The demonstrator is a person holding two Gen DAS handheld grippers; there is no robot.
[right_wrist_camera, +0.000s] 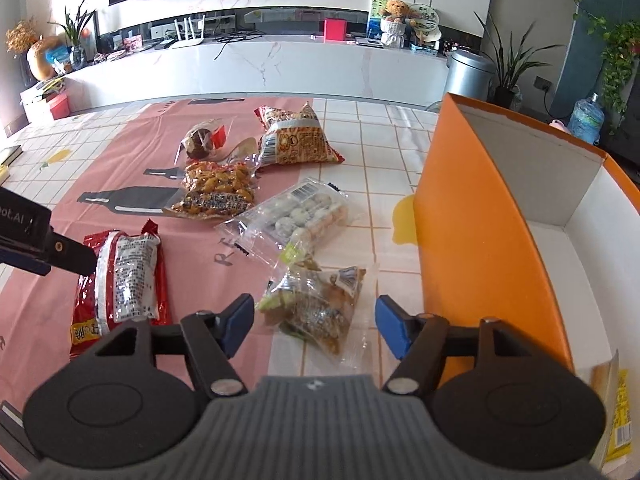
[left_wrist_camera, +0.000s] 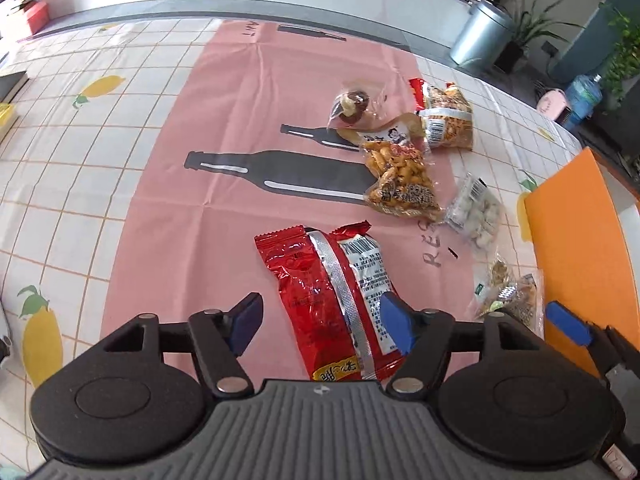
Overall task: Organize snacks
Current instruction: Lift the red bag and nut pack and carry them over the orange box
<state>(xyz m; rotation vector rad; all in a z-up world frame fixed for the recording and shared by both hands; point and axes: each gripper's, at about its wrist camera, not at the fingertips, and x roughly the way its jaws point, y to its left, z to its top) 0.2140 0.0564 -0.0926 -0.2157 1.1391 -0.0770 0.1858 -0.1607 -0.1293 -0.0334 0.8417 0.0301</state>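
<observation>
A red foil snack packet [left_wrist_camera: 336,304] lies on the pink mat [left_wrist_camera: 168,208] between the fingers of my left gripper [left_wrist_camera: 320,324], which is open; its left pad stands clear of the packet. My right gripper [right_wrist_camera: 316,322] is open over a clear packet of brownish snacks [right_wrist_camera: 320,308], and neither pad touches it. Further back lie a peanut packet [right_wrist_camera: 216,194], a clear packet of white balls [right_wrist_camera: 296,216], an orange crisp bag [right_wrist_camera: 298,138] and a small clear packet with a dark sweet [right_wrist_camera: 202,138]. An orange box [right_wrist_camera: 480,220] stands open at the right.
A yellow packet [right_wrist_camera: 620,412] lies inside the box. The table wears a white tiled cloth with lemons [left_wrist_camera: 52,184]. Behind its far edge are a white low cabinet [right_wrist_camera: 280,64], a metal bin [right_wrist_camera: 468,72] and potted plants.
</observation>
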